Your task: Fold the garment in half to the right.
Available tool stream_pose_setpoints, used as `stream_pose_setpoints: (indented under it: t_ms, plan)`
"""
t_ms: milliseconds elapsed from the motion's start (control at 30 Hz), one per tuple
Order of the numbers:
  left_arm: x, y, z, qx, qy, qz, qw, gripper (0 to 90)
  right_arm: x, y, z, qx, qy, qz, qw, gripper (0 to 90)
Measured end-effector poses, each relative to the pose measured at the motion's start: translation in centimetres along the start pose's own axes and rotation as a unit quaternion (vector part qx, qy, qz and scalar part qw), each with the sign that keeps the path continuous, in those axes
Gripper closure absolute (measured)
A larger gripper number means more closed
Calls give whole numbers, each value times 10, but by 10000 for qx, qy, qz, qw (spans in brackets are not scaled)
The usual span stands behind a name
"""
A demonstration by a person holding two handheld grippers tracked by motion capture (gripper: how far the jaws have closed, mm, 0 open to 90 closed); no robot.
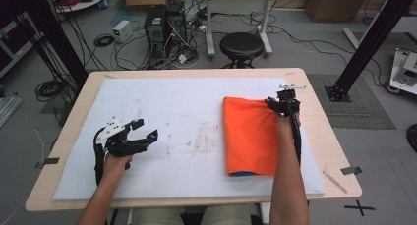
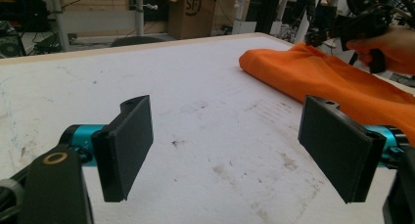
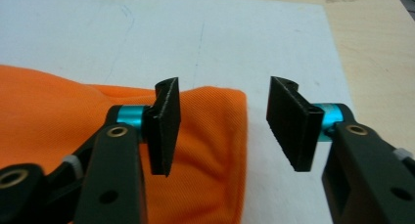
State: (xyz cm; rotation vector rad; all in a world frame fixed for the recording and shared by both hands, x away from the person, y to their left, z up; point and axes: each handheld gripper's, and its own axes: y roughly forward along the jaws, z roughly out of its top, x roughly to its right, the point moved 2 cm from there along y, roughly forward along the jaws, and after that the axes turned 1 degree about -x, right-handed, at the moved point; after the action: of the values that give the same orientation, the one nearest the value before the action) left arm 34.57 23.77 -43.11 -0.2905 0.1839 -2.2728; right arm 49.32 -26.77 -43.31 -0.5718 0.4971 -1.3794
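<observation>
An orange cloth (image 1: 248, 136), folded into a long rectangle, lies on the right half of the white mat (image 1: 172, 102); a sliver of blue (image 1: 241, 174) peeks out under its near edge. My right gripper (image 1: 281, 106) hovers at the cloth's far right corner, open. In the right gripper view its jaws (image 3: 222, 121) straddle the edge of the cloth (image 3: 49, 111) without pressing on it. My left gripper (image 1: 147, 128) rests open over bare mat at the left, nothing between its jaws (image 2: 225, 145). In the left gripper view the cloth (image 2: 333, 77) and the right gripper (image 2: 318, 35) lie far off.
The mat covers most of a wooden table (image 1: 339, 151). A thin wooden stick (image 1: 334, 181) and a strip of tape (image 1: 350, 170) lie near the table's right front corner. A black stool (image 1: 241, 45) stands beyond the far edge.
</observation>
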Motion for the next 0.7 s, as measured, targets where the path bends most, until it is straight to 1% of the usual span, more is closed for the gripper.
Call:
stream_pose_setpoints:
  t_ms: [67,133,167,200,233,267,333,367,467,500,567,600,633,667,700]
  plan:
    - [0,0,0,21,-34,5,10000,208,-4,8,1,-80,-160,44,9998,465]
    - [-1,-1,0,-2,-14,31,10000,208,-7,15,0,-139,-233,59,9996,462]
    - [-1,-1,0,-6,-17,36,10000,207,-8,21,-1,-209,-230,84,9995,491]
    - [-1,-2,0,-11,-19,45,10000,208,-8,22,-2,-226,-214,103,9995,523]
    - [-1,-3,-1,-5,-29,64,10000,208,-9,24,-3,-291,-241,114,9992,581]
    - [-1,-4,-1,-21,-20,60,10000,208,-10,26,-4,-351,-315,130,9988,730]
    - [-1,-5,-3,-23,-55,85,9999,208,-10,24,-3,-295,-396,145,9987,822]
    - [-2,-6,-3,-34,-52,103,9999,208,-8,20,-1,-162,-307,201,9992,831]
    - [-2,-6,-4,-31,-49,114,9999,208,-4,12,3,110,-46,15,9999,831]
    - [-2,-6,-4,-27,-51,109,9999,208,-2,9,4,207,34,-129,9997,828]
    - [-2,-6,-4,-36,-42,104,9999,208,0,7,3,327,85,-406,9986,804]
    - [-1,-6,-4,-33,-53,96,9999,208,1,9,1,253,104,-374,9989,761]
    - [-1,-6,-4,-27,-50,82,10000,208,2,11,-1,133,111,-288,9994,729]
    - [-1,-6,-3,-33,-42,78,10000,208,2,13,-3,0,123,-234,9997,662]
    - [-1,-6,-3,-21,-48,75,10000,208,3,13,-4,4,169,-248,9996,612]
